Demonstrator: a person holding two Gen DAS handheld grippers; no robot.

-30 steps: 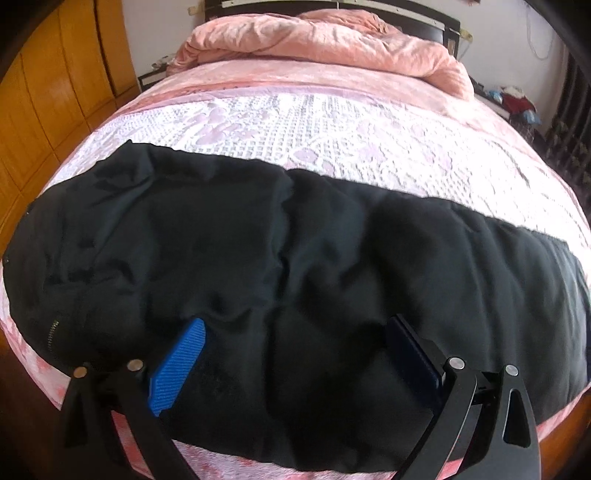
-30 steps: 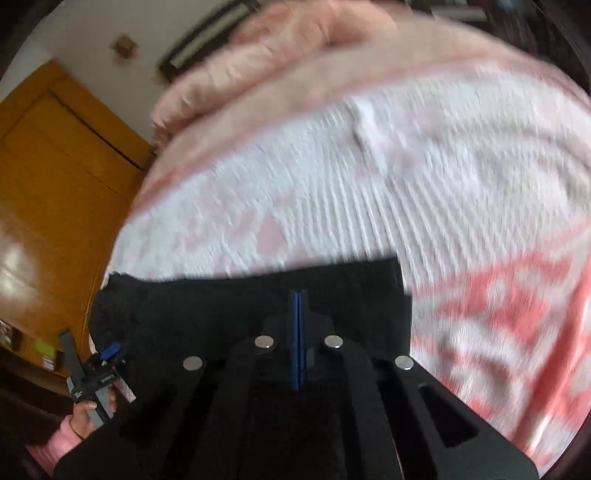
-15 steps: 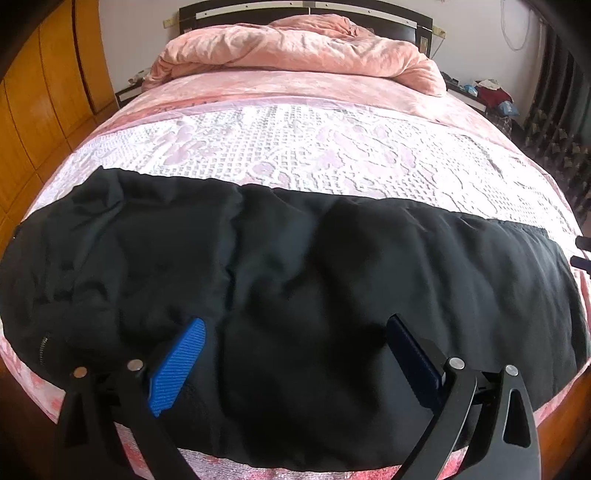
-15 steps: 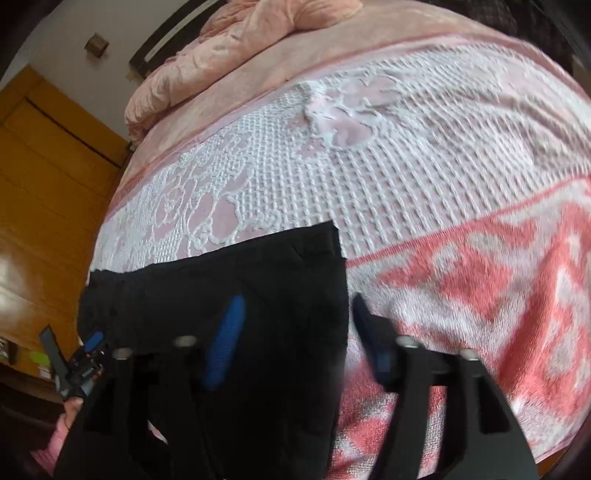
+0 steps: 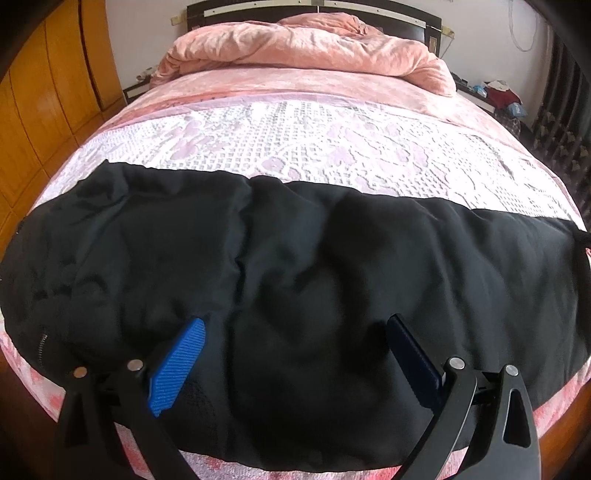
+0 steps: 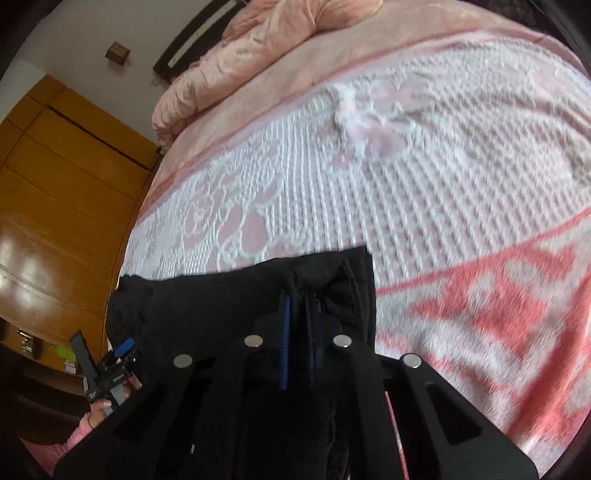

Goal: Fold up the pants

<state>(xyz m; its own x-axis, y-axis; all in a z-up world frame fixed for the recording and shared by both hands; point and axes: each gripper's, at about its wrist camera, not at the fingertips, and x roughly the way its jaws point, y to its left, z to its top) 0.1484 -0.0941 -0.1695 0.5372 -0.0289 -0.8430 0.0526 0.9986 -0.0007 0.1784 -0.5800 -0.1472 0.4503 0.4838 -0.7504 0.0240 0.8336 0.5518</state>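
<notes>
- We see the jaws of the left gripper (image 5: 295,332) spread wide, its blue pads (image 5: 177,369) hovering over the near edge of the black pants (image 5: 314,266) with nothing between them.
- The jaws of the right gripper (image 6: 297,317) are pressed together, and we see them pinching a fold of the black cloth near the cuff end of the pants (image 6: 332,288), where the fabric bunches up between the pads.
- The pants lie stretched sideways across the foot of the bed (image 5: 295,155), on the white-and-pink patterned blanket (image 6: 406,184).
- In the left wrist view the waist end sits at the left, where we make out a short piece of zipper (image 5: 42,341), and the legs run off to the right edge of the bed.
- The cloth is wrinkled through the middle, with one crease running down from the far edge.
- In the right wrist view we find the left gripper (image 6: 110,362) small at the lower left, held in a hand (image 6: 98,406) with a pink sleeve, beside the far end of the pants.
- A rumpled pink quilt (image 5: 314,48) is heaped against the dark headboard (image 5: 314,5).
- A wooden wardrobe (image 5: 44,92) stands along the left side of the bed.
</notes>
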